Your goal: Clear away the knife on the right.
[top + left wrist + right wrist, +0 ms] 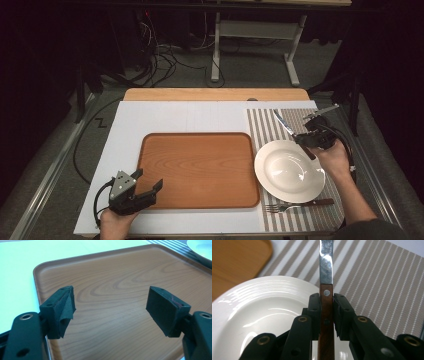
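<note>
Brown wood makes the handle of the knife (pixel 326 315), and the right gripper (pixel 327 306) has its two black jaws squeezed tight on that handle. The shiny blade points up toward the top of the right gripper view. In the high view the knife (pixel 285 125) sits in the upper right part of the picture, lifted above the striped mat (pixel 270 125), just past the far rim of the white plate (pixel 290 170). The hand holding it is at the right edge of the plate.

The left gripper (pixel 150 186) waits at the lower left of the high view, by the near left corner of the wooden tray (pixel 200 170). Its jaws stand wide apart with nothing in them. In the left gripper view you can see the bare tray (pixel 112 290) between them.

I think the step in hand is carrying the knife, maybe to set it down beside the plate or on the tray. The next move needs a steady hand, so the blade does not bump the plate, and a slow, gentle let-go once the knife lies flat.

A fork (pixel 295 205) lies on the mat just below the plate, at the lower right of the high view. The tip of the blade is cut off at the top of the right gripper view. The pad on one left jaw looks folded or peeling, but it is hard to tell.
</note>
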Demonstrator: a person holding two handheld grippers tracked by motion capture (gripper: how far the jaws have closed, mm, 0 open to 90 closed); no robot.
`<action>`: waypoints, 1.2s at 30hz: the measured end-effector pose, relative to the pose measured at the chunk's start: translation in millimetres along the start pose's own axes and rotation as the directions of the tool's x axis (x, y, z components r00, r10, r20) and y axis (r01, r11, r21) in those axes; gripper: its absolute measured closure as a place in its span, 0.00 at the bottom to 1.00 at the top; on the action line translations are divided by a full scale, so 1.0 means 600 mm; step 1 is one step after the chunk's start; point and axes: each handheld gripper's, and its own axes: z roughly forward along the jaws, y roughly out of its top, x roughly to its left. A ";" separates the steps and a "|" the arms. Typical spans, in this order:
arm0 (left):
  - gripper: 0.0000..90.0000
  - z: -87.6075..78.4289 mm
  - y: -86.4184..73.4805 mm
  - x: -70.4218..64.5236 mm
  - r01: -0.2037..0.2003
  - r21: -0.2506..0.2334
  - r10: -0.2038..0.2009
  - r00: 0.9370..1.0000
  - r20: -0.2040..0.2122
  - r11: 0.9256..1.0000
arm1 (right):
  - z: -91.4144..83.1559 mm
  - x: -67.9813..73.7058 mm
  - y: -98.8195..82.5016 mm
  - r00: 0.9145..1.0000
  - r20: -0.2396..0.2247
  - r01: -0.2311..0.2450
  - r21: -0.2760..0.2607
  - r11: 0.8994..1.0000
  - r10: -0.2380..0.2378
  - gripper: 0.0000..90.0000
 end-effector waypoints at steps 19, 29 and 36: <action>0.27 -0.001 0.000 0.000 0.001 -0.002 -0.001 1.000 0.003 1.000 | -0.022 0.100 -0.013 0.987 -0.130 0.087 -0.027 0.996 -0.090 0.87; 0.27 -0.001 0.000 -0.001 0.001 -0.002 -0.001 1.000 0.004 1.000 | -0.019 0.138 -0.018 0.978 -0.175 0.109 -0.039 0.993 -0.115 0.87; 0.27 -0.001 0.000 -0.001 0.000 -0.001 0.000 1.000 0.004 1.000 | -0.015 0.174 -0.022 0.967 -0.210 0.141 -0.043 0.989 -0.147 0.87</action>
